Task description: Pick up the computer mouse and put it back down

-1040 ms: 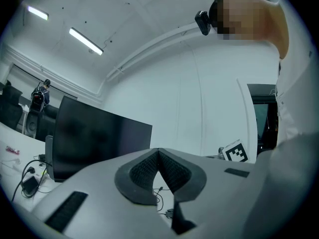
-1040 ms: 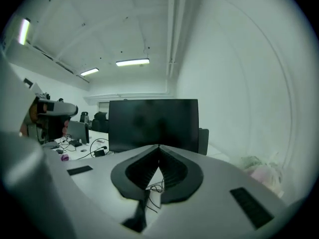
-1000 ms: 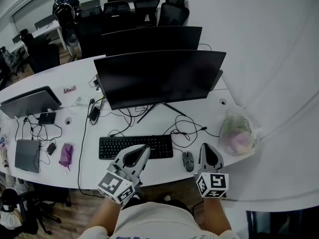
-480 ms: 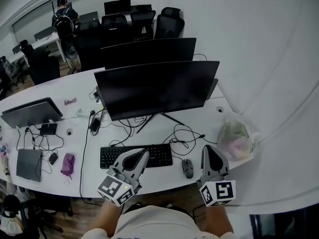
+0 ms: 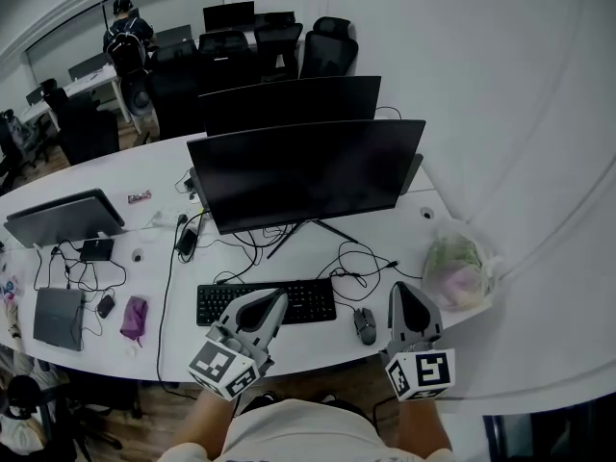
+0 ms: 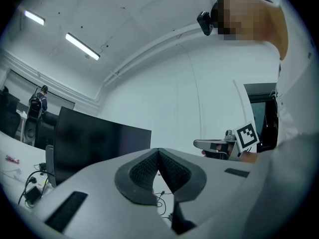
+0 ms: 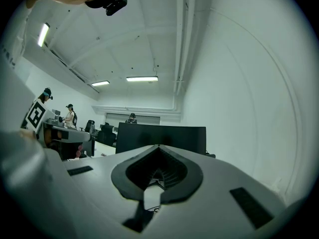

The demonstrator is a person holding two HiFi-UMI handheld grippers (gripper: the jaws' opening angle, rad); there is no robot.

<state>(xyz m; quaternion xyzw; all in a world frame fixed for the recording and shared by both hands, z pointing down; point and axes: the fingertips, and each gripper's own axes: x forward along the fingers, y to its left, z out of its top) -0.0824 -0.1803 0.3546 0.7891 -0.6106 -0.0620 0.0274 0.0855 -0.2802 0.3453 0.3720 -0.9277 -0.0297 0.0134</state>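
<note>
Two pairs of jaws are pressing together, empty, as the grey left gripper (image 5: 277,298) and right gripper (image 5: 403,288) are hovering. The small dark computer mouse (image 5: 364,324) is sitting on the white desk (image 5: 313,339) just beside the right one, which should be spreading wide, then lowering squarely.

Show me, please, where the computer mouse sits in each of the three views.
Head view: the computer mouse lies on the white desk, right of the keyboard and just left of the right gripper.
Left gripper view: not in it.
Right gripper view: not in it.
Shared landmark: the front monitor, at left in the left gripper view, centred above the jaws in the right gripper view.
</note>
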